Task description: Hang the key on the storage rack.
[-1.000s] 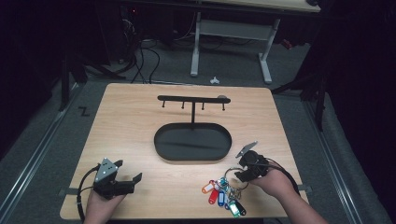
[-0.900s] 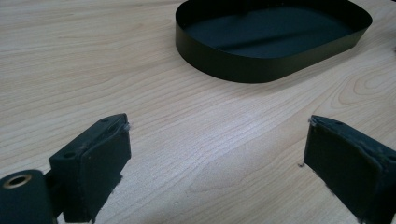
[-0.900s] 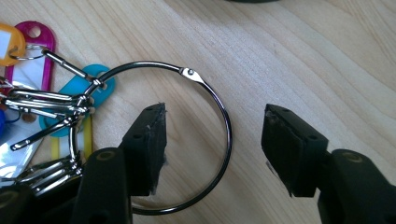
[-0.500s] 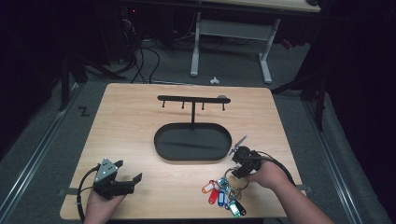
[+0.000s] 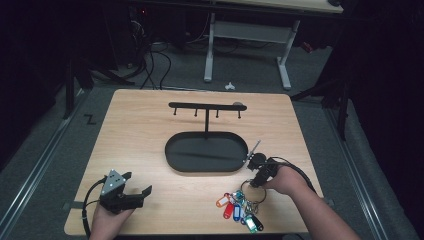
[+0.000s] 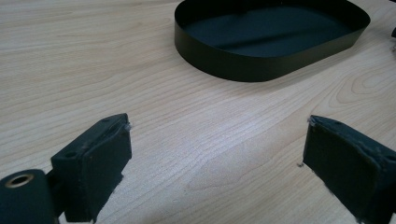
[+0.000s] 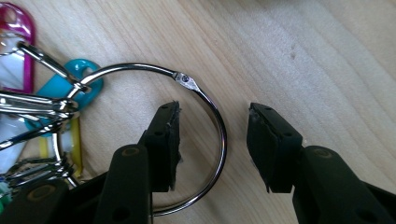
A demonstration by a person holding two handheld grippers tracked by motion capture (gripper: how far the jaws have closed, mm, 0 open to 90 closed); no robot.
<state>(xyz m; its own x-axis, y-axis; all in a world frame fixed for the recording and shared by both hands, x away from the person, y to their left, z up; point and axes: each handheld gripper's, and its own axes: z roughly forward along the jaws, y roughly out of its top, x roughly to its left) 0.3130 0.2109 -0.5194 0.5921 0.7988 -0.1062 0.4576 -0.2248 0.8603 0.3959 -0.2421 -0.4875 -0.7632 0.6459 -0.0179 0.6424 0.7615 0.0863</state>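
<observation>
Just beside the near right corner of the black oval tray (image 5: 206, 152), the right gripper (image 7: 212, 140) stands with jaws parted astride the wire of the large key ring (image 7: 205, 100), nothing clamped. Risk: the thin round wire may slip off the pads on closing, or the tagged keys (image 5: 239, 209) may drag and swing. The right gripper view resolves this straddle; the high view shows the left gripper (image 5: 134, 192), jaws apart and empty, well left of the tray, and the hook rack (image 5: 206, 106) behind it.

Beyond the table (image 5: 150, 130), a white-legged desk (image 5: 250, 35) and perhaps cables (image 5: 155, 60).
</observation>
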